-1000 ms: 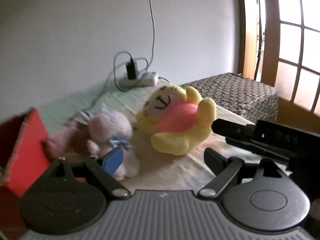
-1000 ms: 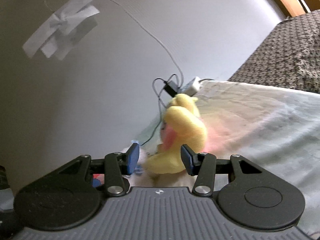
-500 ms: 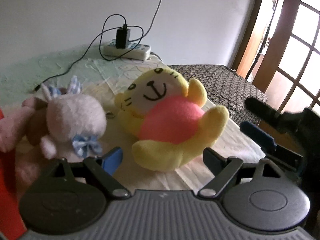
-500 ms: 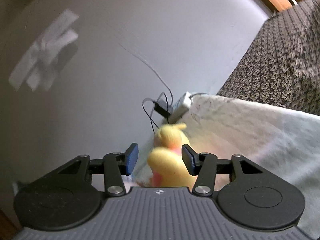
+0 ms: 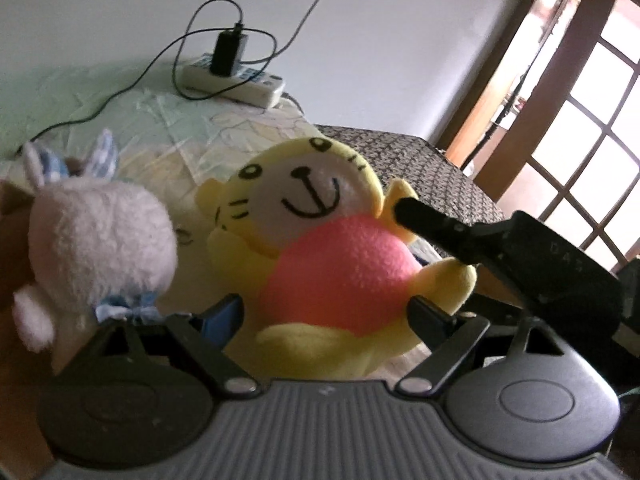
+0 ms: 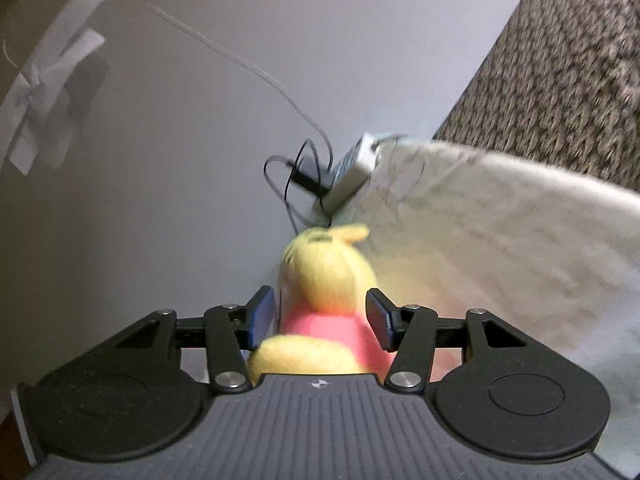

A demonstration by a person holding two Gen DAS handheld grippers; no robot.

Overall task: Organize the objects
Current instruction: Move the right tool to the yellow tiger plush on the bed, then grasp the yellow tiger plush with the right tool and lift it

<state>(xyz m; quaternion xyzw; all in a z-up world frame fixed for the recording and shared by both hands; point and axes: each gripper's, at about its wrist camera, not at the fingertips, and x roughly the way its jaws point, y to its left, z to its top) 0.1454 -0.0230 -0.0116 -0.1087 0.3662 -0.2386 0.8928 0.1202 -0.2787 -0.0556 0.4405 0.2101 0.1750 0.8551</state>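
A yellow plush (image 5: pixel 332 248) with a pink belly and a smiling face lies on the pale cloth (image 5: pixel 132 128). My left gripper (image 5: pixel 326 316) is open close in front of it, with the plush's lower body between its fingers. A white bunny plush (image 5: pixel 92 240) with a blue bow lies just left of it. In the left wrist view my right gripper (image 5: pixel 432 220) comes in from the right, one black finger against the plush's ear. In the right wrist view the right gripper (image 6: pixel 320 318) is open and straddles the yellow plush (image 6: pixel 328 280), which is blurred.
A white power strip (image 5: pixel 236 76) with a black charger and looping cables sits at the back by the wall. A dark woven surface (image 5: pixel 420 168) lies right of the cloth, with a wooden glazed door (image 5: pixel 580 120) beyond it. Tape (image 6: pixel 48 92) sticks to the wall.
My right gripper has moved in until its fingers straddle the yellow plush. My left gripper has come closer to the plush and turned right; the red box has left its view.
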